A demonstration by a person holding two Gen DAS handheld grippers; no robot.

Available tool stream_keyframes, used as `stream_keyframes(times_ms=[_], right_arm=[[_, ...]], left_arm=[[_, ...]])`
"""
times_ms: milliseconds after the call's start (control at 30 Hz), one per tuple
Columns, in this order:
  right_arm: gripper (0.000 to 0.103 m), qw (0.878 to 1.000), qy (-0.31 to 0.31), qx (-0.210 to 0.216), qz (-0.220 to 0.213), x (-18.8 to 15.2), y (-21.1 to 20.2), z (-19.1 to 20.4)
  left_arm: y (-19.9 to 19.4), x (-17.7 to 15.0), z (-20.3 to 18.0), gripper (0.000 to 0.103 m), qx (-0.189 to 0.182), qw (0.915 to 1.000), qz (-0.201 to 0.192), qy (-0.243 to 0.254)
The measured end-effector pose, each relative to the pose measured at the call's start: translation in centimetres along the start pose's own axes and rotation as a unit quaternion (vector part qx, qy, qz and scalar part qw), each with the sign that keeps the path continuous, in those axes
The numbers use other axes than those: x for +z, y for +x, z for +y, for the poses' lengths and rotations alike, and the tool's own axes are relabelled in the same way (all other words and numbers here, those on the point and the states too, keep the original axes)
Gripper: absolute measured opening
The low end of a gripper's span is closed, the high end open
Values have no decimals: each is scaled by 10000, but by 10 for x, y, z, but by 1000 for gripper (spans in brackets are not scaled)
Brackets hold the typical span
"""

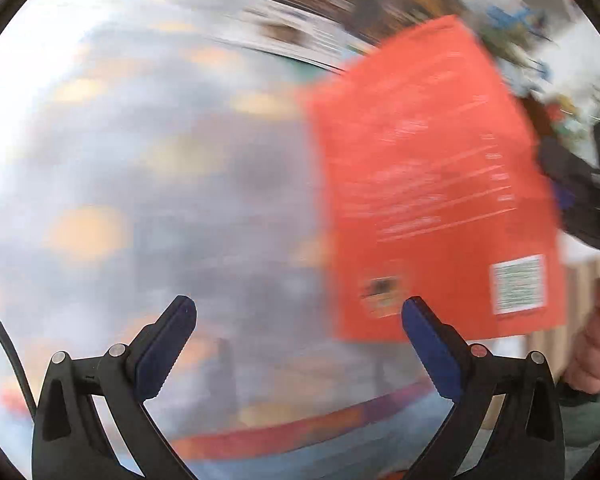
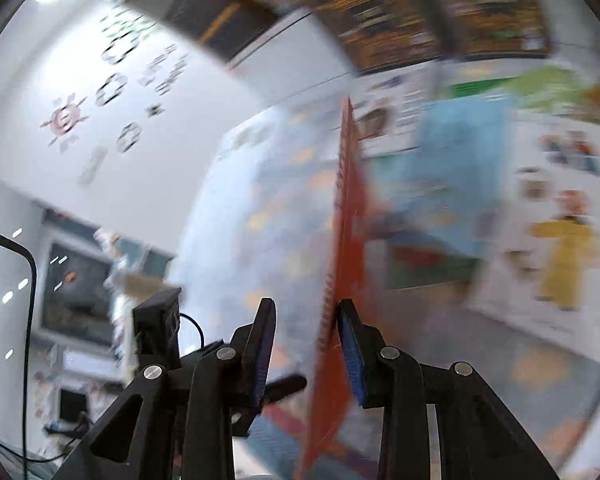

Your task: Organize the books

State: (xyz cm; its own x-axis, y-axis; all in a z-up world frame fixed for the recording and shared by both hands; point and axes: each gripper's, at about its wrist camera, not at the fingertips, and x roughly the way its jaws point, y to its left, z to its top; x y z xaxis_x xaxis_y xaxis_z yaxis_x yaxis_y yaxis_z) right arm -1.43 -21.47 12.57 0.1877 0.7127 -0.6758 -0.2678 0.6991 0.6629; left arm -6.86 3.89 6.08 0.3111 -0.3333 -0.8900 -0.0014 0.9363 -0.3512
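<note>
An orange-red book (image 1: 432,184) hangs in the air at the right of the left wrist view, its back cover with a white label facing me. In the right wrist view the same book (image 2: 348,240) shows edge-on between the fingers of my right gripper (image 2: 305,312), which is shut on its lower edge. The right gripper (image 1: 580,184) is a dark blur at the book's right side. Below the book's left corner, my left gripper (image 1: 300,312) is open wide with nothing between its pads. Both views are heavily motion-blurred.
A pale blue cloth with orange patches (image 1: 140,160) covers the surface below. More books lie at the right: a blue one (image 2: 452,184) and a white picture book (image 2: 560,240). A white wall with decals (image 2: 112,88) is on the left. A person's hand (image 1: 596,344) is at the right edge.
</note>
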Motion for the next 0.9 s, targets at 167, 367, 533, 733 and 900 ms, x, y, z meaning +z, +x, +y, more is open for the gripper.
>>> stream_keyframes(times_ms=[167,367,533,733,900], right_arm=[[32,9973,-282,360,571,-13,54,41],[67,9983,-332,-171,450,-28,62,36],[64,9920,-369,-1120,452,-35,79,12],[44,9793,-467,-1893,543,-50,107,-10],[44,9787,-301,-1999,357,-51,118,-16]], left_arm=[[-48,-25,56,102,1022,9927,-406,-503],[-53,-34,83,102,1058,9908,-428,-720],[-26,-19,77,102,667,9958,-294,-559],[2,4,51,102,992,9944,-367,-20],[22,6,53,102,1239,9918,-319,29]])
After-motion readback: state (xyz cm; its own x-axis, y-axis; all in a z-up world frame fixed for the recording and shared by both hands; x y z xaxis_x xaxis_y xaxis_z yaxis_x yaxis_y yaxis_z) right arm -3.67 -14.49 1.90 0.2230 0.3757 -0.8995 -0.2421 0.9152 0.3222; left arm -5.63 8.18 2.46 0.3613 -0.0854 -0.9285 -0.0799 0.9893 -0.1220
